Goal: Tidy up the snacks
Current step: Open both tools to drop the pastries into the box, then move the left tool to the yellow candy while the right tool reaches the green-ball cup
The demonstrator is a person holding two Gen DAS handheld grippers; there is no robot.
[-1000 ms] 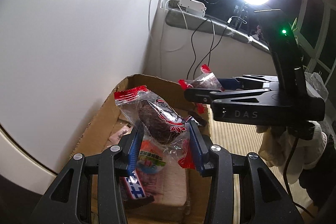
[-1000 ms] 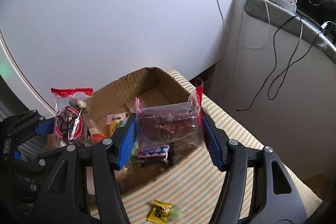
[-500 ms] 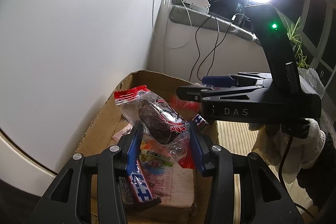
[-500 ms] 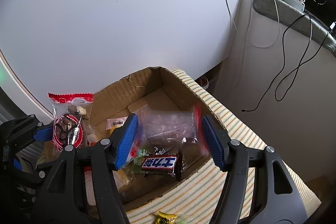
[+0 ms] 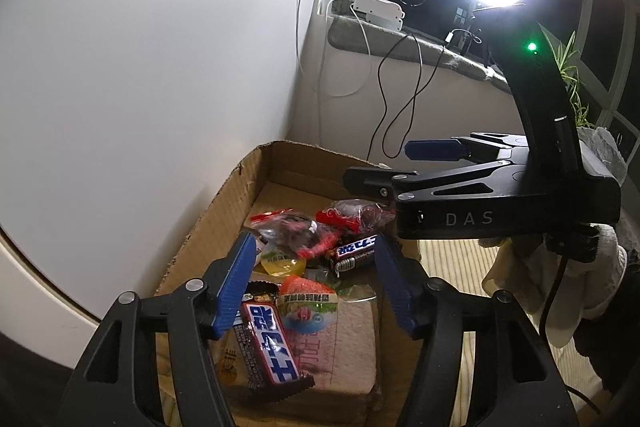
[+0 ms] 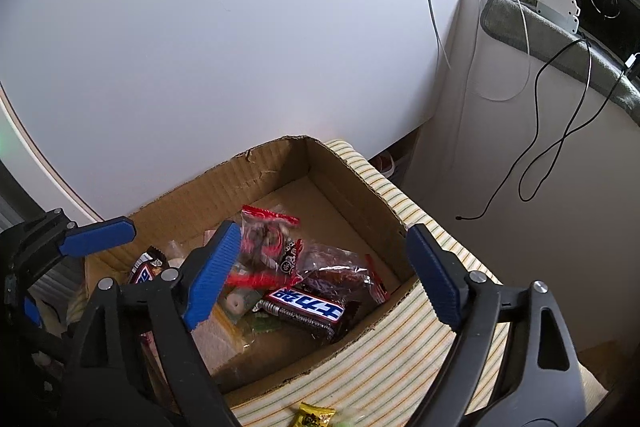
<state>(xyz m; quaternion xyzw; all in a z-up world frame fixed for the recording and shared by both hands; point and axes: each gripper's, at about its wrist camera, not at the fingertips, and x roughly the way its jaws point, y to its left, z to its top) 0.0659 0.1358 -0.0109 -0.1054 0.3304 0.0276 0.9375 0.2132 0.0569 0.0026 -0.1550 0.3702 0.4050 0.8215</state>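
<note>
Hovering over the open brown cardboard box (image 6: 352, 187), the left gripper (image 5: 314, 281) and right gripper (image 6: 324, 277) both stood wide apart and empty, poised for dropping; the clear red-edged snack packets (image 6: 304, 259) lay inside, beside wrapped chocolate bars (image 6: 308, 309); one yellow wrapped candy (image 6: 314, 415) waited outside on the striped cloth (image 6: 404, 359).

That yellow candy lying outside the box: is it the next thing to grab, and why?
Probably yes. Both the right gripper and left gripper are open and empty above the cardboard box, while the yellow candy lies outside on the striped cloth; the right one seems nearer.
</note>
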